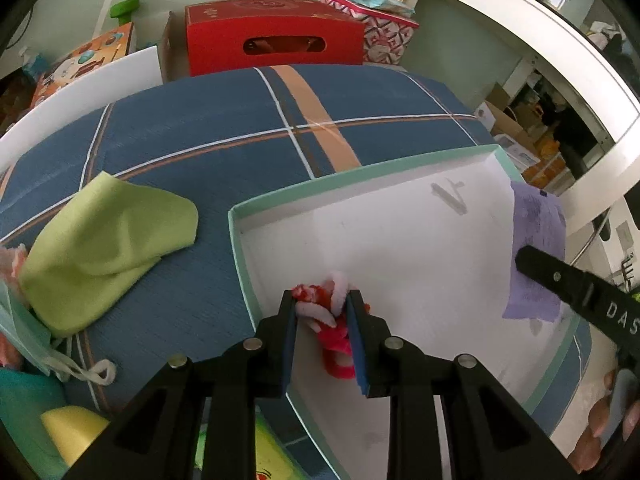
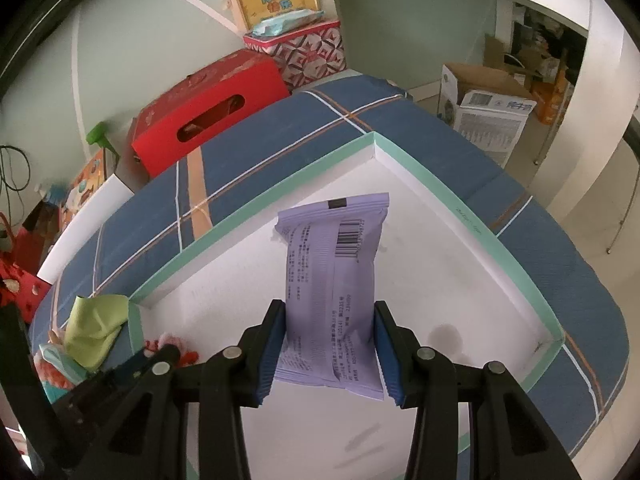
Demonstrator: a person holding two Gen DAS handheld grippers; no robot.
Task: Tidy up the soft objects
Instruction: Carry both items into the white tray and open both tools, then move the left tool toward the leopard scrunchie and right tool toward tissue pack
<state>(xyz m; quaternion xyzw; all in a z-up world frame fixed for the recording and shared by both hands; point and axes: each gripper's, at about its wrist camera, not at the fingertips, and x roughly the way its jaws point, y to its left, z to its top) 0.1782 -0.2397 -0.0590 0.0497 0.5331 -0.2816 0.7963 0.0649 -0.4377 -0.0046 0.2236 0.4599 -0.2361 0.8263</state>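
A shallow white tray with a mint rim (image 1: 352, 174) (image 2: 420, 160) lies on a blue plaid cushion (image 1: 200, 120). My left gripper (image 1: 322, 300) is shut on a red, pink and white fuzzy soft toy (image 1: 320, 308), held over the tray's left part. My right gripper (image 2: 330, 312) is shut on a purple soft packet (image 2: 336, 264) and holds it over the tray; the packet also shows in the left wrist view (image 1: 536, 256). A green cloth (image 1: 104, 240) (image 2: 94, 328) lies on the cushion left of the tray.
A face mask (image 1: 24, 332), a yellow sponge (image 1: 72, 428) and pink soft things lie at the cushion's left edge. A red box (image 1: 276, 34), patterned boxes (image 1: 384, 28) and a white board (image 1: 80, 92) stand behind the cushion. Cardboard boxes (image 2: 488, 112) stand on the floor at the right.
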